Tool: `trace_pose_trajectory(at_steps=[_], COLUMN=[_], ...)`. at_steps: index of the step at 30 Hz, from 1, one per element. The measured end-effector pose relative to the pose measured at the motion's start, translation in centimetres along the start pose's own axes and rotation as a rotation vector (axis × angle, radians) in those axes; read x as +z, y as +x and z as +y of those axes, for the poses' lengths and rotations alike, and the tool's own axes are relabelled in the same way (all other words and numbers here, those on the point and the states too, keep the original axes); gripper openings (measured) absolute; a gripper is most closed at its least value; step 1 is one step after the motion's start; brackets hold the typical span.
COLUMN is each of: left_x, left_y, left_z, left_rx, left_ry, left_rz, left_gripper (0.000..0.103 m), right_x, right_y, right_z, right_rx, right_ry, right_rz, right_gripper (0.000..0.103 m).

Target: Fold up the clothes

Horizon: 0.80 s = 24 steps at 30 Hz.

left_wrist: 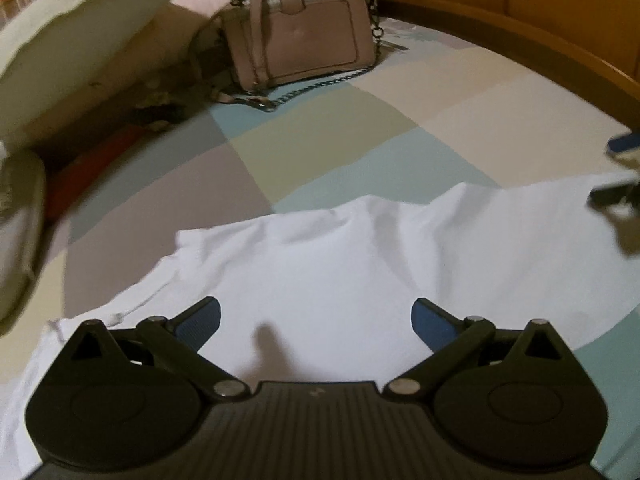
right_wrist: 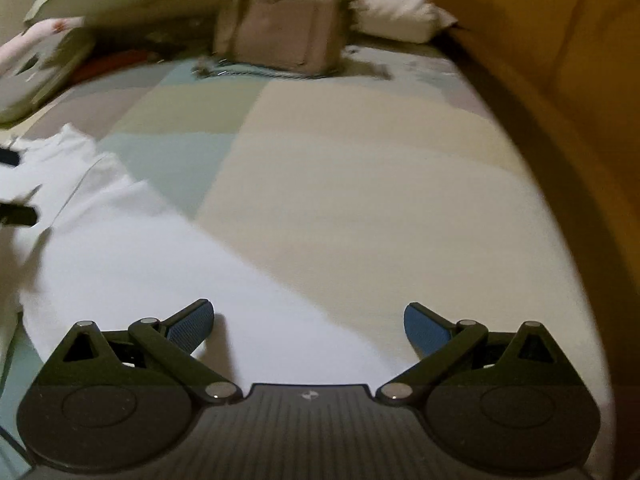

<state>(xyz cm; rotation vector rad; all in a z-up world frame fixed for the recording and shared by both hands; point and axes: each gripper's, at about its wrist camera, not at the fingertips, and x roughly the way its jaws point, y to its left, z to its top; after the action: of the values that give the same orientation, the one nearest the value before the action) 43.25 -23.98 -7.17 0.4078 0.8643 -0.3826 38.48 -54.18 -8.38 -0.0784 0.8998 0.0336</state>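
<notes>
A white shirt (left_wrist: 320, 264) lies spread on a bed covered by a pastel patchwork sheet (left_wrist: 320, 136). The left gripper (left_wrist: 316, 318) hovers just above the shirt's middle, its two blue-padded fingers spread wide and holding nothing. The right gripper (right_wrist: 309, 322) is also spread wide and empty, above the shirt's right edge where cloth meets sheet. Farther back, a pinkish handbag (left_wrist: 298, 36) with a chain strap stands on the bed beside a pale pillow (left_wrist: 80, 44). A wooden bed frame (left_wrist: 520, 40) curves along the right side.
</notes>
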Motion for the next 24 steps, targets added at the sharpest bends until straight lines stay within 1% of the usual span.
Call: trace_pose_trajectory(at_steps=[1,3,6,9,10,12,14,16,21,22,24], left_x=[-0.3,-0.9,-1.9,-2.8,-3.2,-3.9,-4.7,-5.2,-6.2,-6.6,-7.2], left_y=[-0.3,-0.8,-1.5,-2.2,-2.5,-3.0,-3.5,-4.0,-5.7,-6.0,-6.5], left_z=[0.1,0.1,0.2,0.3,0.4,0.6,1.0,1.4,2.9,3.4,4.5], left_rx=[0.011,0.021,0.018,0.009,0.001,-0.014,-0.013,-0.005,0.0,0.01,0.041], left_ry=[-0.003,-0.008,-0.014,-0.009,0.001,0.021,0.024,0.015,-0.015,-0.01,0.009], left_rz=[-0.001,0.006,0.027,0.046,0.05,0.058,0.073,0.083,0.077,0.078,0.077], left_gripper=[0.101,0.101,0.101,0.101,0.101,0.101,0.101,0.101,0.101,0.101,0.101], right_x=[0.0,0.2,-0.2,-1.4,-2.2,-3.8,-4.6,-4.4,-3.9,-3.4,-1.7], right_y=[-0.7,-1.2,-1.1,-0.4,-0.2,-0.9,-1.9,-2.9,-5.2,-5.6,-5.7], right_z=[0.2,1.6,5.5,8.8,9.2,8.0,7.0,6.9,6.8,7.4,10.0], right_rx=[-0.019,-0.024,0.0,0.001,0.003,0.031,0.044,0.036,0.014,0.027,0.058], right_ry=[-0.004,0.004,0.003,-0.057,-0.069,-0.037,-0.034,-0.026,-0.007,-0.002,-0.016], right_rz=[-0.006,-0.015,-0.028,-0.02,-0.015,-0.045,-0.042,-0.017,0.046,0.039,-0.001], right_gripper=[0.103,0.103,0.103,0.103,0.103,0.103,0.103,0.103,0.103,0.103,0.103])
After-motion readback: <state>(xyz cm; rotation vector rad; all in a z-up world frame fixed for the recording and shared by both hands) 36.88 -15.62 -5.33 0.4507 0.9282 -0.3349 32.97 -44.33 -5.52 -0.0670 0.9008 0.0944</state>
